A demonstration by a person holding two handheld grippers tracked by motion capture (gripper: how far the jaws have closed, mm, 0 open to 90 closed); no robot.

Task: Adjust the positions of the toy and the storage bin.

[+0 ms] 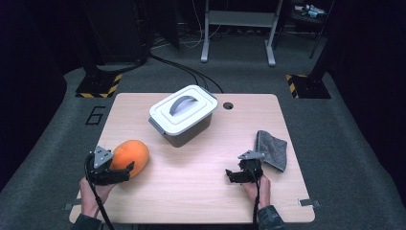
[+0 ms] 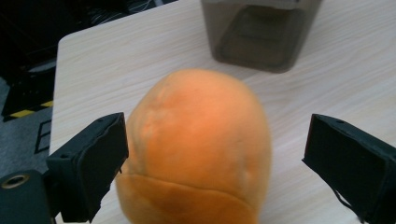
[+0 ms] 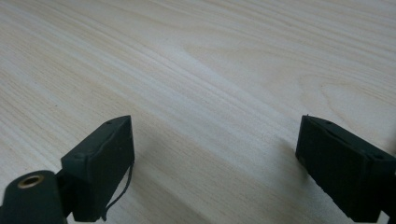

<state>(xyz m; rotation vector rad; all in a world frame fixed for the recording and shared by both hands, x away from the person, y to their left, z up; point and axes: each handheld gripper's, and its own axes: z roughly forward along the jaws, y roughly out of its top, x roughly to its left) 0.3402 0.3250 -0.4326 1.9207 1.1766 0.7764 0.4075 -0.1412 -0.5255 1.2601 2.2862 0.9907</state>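
A soft, rounded orange object (image 1: 129, 155) (image 2: 201, 140) lies on the wooden table (image 1: 191, 191) at the front left. My left gripper (image 1: 128, 171) (image 2: 215, 144) is open, its jaws standing on either side of the object's near end. In the left gripper view the left jaw sits right against its side, while the right jaw is well clear of it. At the front right, my right gripper (image 1: 230, 176) (image 3: 215, 149) is open low over bare wood, with nothing between its jaws.
A grey box with a white handled lid (image 1: 183, 114) (image 2: 261, 32) stands behind the orange object, near the table's middle back. A folded grey cloth (image 1: 272, 149) lies just behind my right gripper. A small round hole (image 1: 228, 105) is in the tabletop at the back.
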